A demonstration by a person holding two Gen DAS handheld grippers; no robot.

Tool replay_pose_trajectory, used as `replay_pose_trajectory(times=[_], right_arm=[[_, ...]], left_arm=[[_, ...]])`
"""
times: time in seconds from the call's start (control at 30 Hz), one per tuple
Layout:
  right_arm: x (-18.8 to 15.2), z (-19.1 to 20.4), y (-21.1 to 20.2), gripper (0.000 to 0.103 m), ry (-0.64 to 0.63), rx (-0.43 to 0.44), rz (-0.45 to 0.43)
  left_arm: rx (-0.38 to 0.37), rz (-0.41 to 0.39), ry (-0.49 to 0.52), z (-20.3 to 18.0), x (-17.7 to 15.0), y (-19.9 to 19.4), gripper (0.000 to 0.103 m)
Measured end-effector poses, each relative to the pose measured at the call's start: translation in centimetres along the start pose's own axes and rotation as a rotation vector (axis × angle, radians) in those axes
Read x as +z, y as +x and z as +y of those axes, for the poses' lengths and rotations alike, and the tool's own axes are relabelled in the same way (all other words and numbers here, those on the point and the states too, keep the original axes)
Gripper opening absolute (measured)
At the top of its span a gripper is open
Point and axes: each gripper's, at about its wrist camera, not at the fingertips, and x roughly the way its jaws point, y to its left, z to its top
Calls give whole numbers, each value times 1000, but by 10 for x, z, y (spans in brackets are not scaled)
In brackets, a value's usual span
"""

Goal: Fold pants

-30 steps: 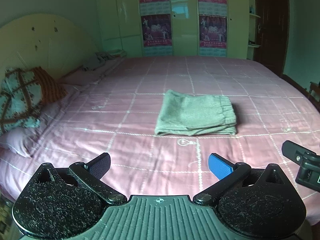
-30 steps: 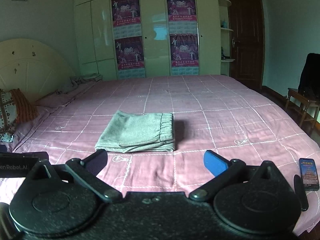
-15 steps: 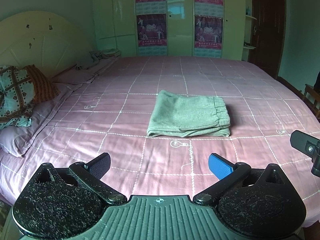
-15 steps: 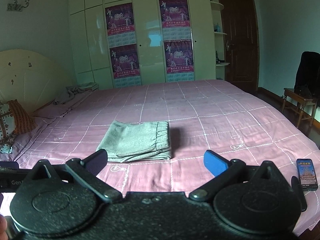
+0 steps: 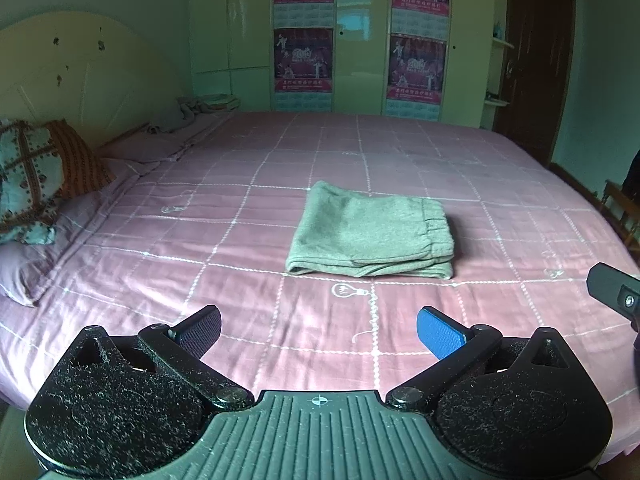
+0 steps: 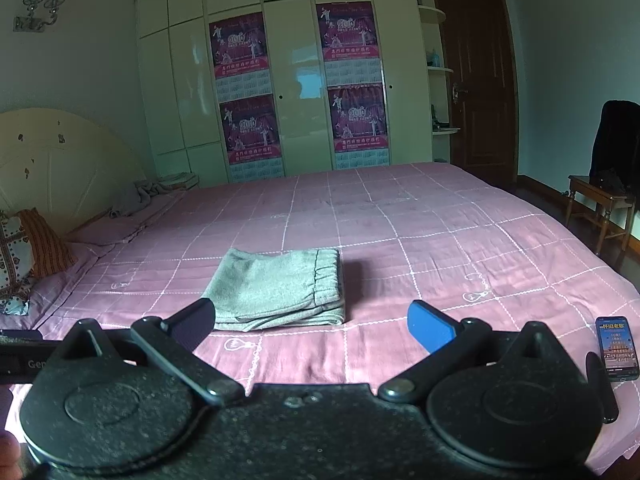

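Pink bed (image 5: pixel 224 264) ahead, pants (image 5: pixel 370 236) folded flat on it, your left gripper (image 5: pixel 318 330) and right gripper (image 6: pixel 310 322) spread wide, holding nothing.

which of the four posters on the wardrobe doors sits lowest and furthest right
The purple calendar poster on the right-hand wardrobe door, lower row, directly under the upper right one and nearest the dark wooden door.

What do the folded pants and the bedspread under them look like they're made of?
Pants: grey-green soft knit, likely fleece or jersey; matte, heathered surface, gathered elastic waistband. Bedspread: thin pink woven cloth, probably cotton; fine wrinkles, white stitched grid lines.
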Motion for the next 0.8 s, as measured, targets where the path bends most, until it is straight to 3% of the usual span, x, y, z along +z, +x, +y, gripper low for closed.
replay_pose_trajectory(times=[0.27, 0.8], right_arm=[[4, -1, -8, 103, -1, 2, -32], [7, 1, -11, 103, -14, 1, -39]], left_arm=[[36, -29, 21, -4, 0, 0, 103], [37, -69, 48, -8, 3, -8, 103]])
